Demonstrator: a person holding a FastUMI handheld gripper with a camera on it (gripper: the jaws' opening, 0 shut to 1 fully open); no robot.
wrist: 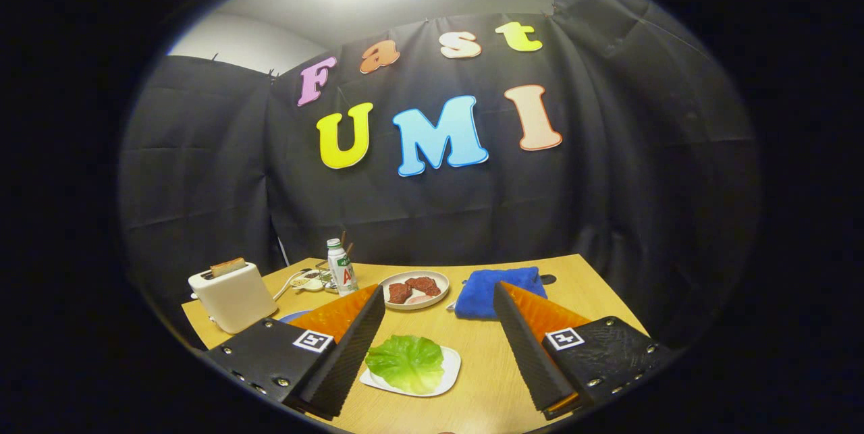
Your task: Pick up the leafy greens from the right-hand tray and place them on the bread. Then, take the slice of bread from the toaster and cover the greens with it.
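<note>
Right, tongs [439, 343] spread wide, empty, above floppy green lettuce leaf [406, 362] on small white tray [451, 372]; looks light, limp, tearable, so pinch its crinkled raised edge gently.

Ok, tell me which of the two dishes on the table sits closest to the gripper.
The white tray holding the lettuce leaf, between the open gripper's fingers. The round plate of meat sits beyond them.

One toaster [231, 297], one bottle [341, 266], one blue cloth [497, 291], one lettuce leaf [406, 362], perhaps three plates.
</note>
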